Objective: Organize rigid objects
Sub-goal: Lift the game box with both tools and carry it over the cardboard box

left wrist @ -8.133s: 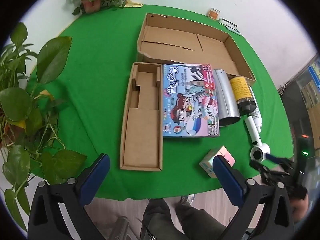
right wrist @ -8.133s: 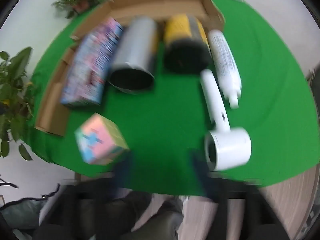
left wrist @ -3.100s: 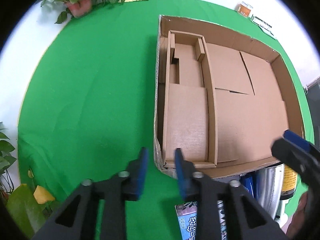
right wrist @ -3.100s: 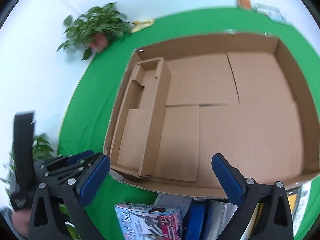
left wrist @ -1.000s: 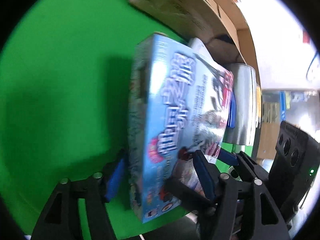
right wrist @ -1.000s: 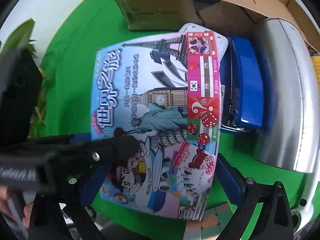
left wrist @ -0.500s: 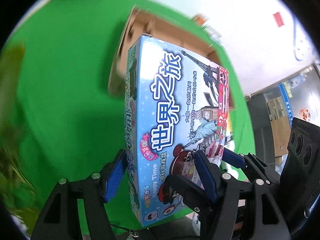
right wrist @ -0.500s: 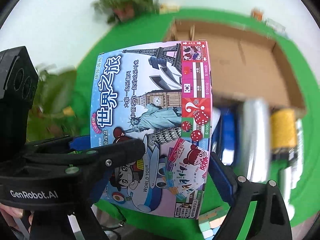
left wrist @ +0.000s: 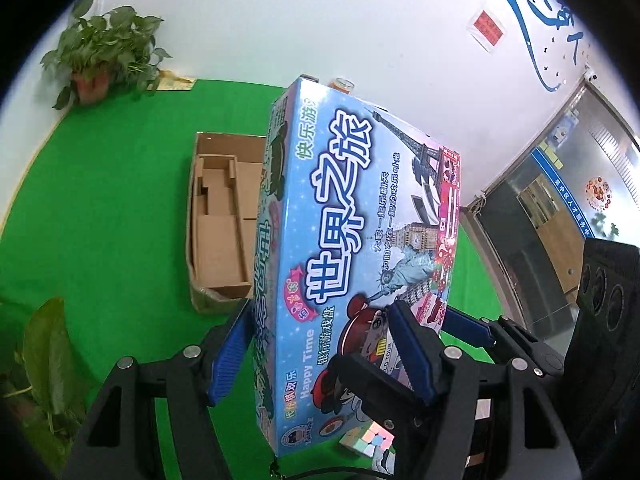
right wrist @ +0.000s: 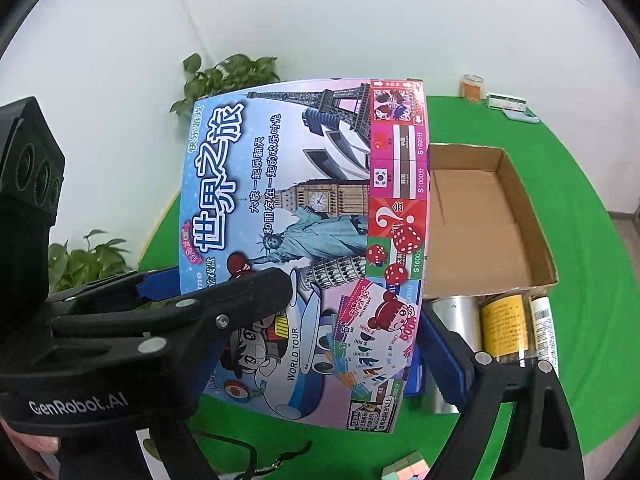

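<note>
A blue board-game box with landmark pictures is held up in the air above the green table. My left gripper is shut on its near end across its thickness. My right gripper is shut on the same game box across its width; the left gripper's black finger overlaps the cover. Behind stands the open cardboard box with a smaller cardboard tray inside; it also shows in the right wrist view.
A silver cylinder, a yellow-labelled can and a white bottle lie in front of the cardboard box. A pastel cube sits near the table's front edge. Potted plants stand at the left and back.
Both grippers have lifted the game box higher off the table and tilted it more upright. The cardboard box now shows behind and below it.
</note>
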Tool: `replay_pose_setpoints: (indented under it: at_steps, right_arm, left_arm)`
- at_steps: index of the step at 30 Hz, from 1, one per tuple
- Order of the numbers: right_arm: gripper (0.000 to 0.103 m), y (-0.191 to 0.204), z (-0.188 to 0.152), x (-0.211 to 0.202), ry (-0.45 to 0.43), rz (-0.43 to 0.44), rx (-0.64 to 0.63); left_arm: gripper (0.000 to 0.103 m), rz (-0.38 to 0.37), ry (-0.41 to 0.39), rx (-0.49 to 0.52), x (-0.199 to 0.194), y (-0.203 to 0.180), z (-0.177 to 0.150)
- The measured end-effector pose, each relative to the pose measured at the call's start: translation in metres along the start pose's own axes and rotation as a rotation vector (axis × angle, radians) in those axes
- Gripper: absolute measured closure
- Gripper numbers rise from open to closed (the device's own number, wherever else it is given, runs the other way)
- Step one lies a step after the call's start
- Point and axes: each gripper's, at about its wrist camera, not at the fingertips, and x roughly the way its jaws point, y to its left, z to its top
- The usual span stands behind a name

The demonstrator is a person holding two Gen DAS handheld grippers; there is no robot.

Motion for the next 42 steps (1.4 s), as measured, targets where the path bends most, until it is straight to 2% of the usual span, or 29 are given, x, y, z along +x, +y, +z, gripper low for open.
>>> replay_pose_setpoints:
  at_steps: [8,17,21,25,31,37,42]
  right_arm:
    - [0.013,-0.017,0.005,0.004,0.011,0.008,0.031]
    - [0.013,-0.029,0.037,0.039,0.063,0.052,0.043]
    - [0.013,-0.037,0.059,0.069,0.108,0.091,0.027]
    - [0.013,-0.057,0.079,0.117,0.154,0.142,0.028]
    - [0.013,-0.086,0.094,0.184,0.236,0.152,0.054]
    - [0.013,-0.11,0.099,0.243,0.337,0.173,0.078]
    - [0.013,-0.116,0.083,0.29,0.454,0.192,0.108]
  left_arm:
    - [0.035,0.022,0.034,0.027,0.025,-0.019,0.026]
    - [0.035,0.076,0.082,-0.011,0.067,-0.017,0.059]
    - [0.035,0.121,0.112,-0.032,0.095,-0.011,0.076]
    - [0.035,0.169,0.147,-0.032,0.124,-0.005,0.092]
    - [0.035,0.181,0.225,-0.058,0.176,0.009,0.106]
    - [0.035,0.199,0.31,-0.09,0.212,0.021,0.106]
    - [0.036,0.226,0.419,-0.114,0.236,0.031,0.086]
